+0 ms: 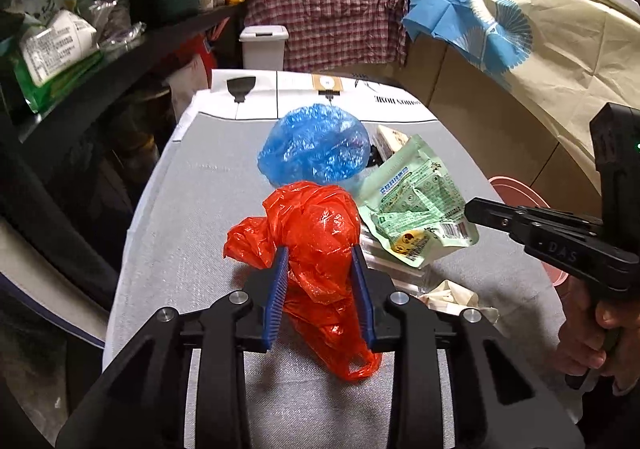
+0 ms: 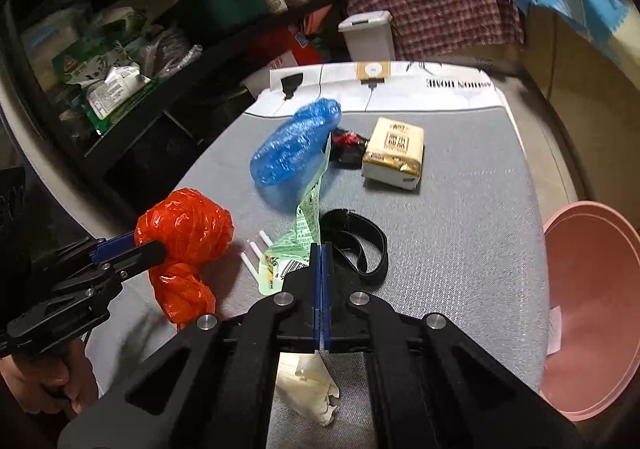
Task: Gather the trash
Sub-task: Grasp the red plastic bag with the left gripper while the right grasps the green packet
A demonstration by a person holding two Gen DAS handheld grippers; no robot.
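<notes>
Left wrist view: left gripper (image 1: 320,253) around orange bag (image 1: 316,233)

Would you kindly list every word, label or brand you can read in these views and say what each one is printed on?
"HOME": upside down on the white printed sheet at the table's far end; the word beside it is too blurred.
"DAS": embossed on the right claw body.
Green wrapper held by the right claw: print too small to read.
Tissue pack: characters blurred.
Shelf packets: text unreadable.
</notes>
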